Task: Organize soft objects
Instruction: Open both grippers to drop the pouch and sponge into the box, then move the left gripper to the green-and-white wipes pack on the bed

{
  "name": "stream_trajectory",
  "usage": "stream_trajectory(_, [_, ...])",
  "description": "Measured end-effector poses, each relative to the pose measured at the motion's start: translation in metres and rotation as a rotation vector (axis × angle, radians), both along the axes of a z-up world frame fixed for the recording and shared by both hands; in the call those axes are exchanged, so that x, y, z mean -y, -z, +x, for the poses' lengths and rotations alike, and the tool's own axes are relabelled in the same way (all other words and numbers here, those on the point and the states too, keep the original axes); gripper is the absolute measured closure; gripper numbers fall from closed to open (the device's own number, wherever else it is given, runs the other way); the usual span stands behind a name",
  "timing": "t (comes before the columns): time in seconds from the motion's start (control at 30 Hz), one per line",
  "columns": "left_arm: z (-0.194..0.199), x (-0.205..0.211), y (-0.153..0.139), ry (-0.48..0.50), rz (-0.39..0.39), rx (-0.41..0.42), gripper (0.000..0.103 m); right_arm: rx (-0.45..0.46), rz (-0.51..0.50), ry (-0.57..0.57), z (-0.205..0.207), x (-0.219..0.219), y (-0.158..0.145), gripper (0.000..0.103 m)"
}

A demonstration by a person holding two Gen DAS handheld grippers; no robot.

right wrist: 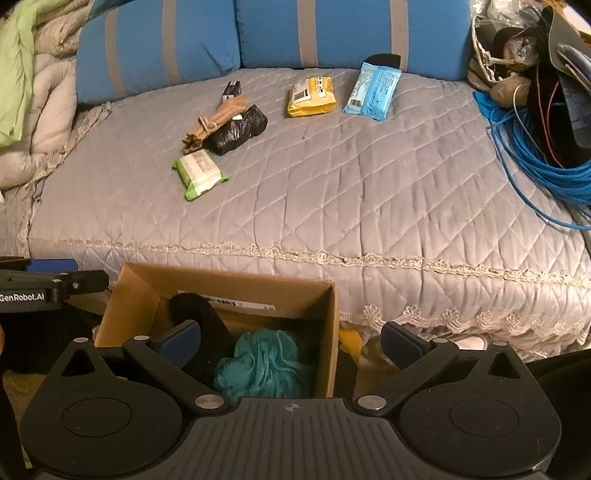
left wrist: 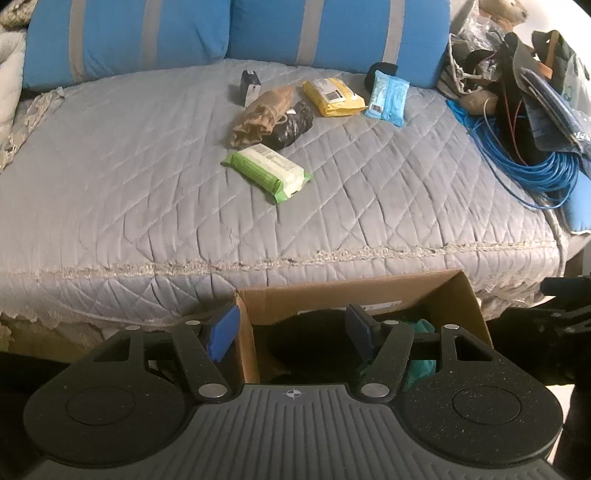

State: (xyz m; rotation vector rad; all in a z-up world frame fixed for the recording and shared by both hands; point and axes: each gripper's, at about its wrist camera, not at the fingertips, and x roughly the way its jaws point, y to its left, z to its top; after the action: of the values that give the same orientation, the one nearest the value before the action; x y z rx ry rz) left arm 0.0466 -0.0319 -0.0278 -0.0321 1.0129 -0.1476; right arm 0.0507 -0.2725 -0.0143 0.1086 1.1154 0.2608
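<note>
On the grey quilted couch seat (left wrist: pixel 147 155) lie a green wipes pack (left wrist: pixel 267 171) (right wrist: pixel 199 173), a brown cloth roll (left wrist: pixel 264 112) (right wrist: pixel 216 120), a black cloth roll (left wrist: pixel 291 125) (right wrist: pixel 240 129), a yellow pack (left wrist: pixel 332 96) (right wrist: pixel 311 96) and a light-blue pack (left wrist: pixel 387 99) (right wrist: pixel 373 90). An open cardboard box (left wrist: pixel 369 291) (right wrist: pixel 221 284) stands in front of the couch, holding a teal bath pouf (right wrist: pixel 262 363) and a black soft item (right wrist: pixel 199 310). My left gripper (left wrist: pixel 291 334) is open and empty above the box. My right gripper (right wrist: pixel 290 345) is open and empty above the box's right side.
A small dark clip-like object (left wrist: pixel 250 86) sits behind the brown roll. A coil of blue cable (left wrist: pixel 535 166) (right wrist: pixel 546 162) and a pile of bags and clutter (left wrist: pixel 517 66) fill the couch's right end. Blue striped cushions (left wrist: pixel 332 29) line the back. Blankets (right wrist: pixel 33 92) are heaped at the left.
</note>
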Motion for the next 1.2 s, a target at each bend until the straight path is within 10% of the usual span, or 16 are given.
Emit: stream_trajectory(1.2, [0.093,-0.011,0.014,-0.031,0.046,0.101,0.031,0.271,-0.099,0.089,0.093,0.015,0.003,0.0])
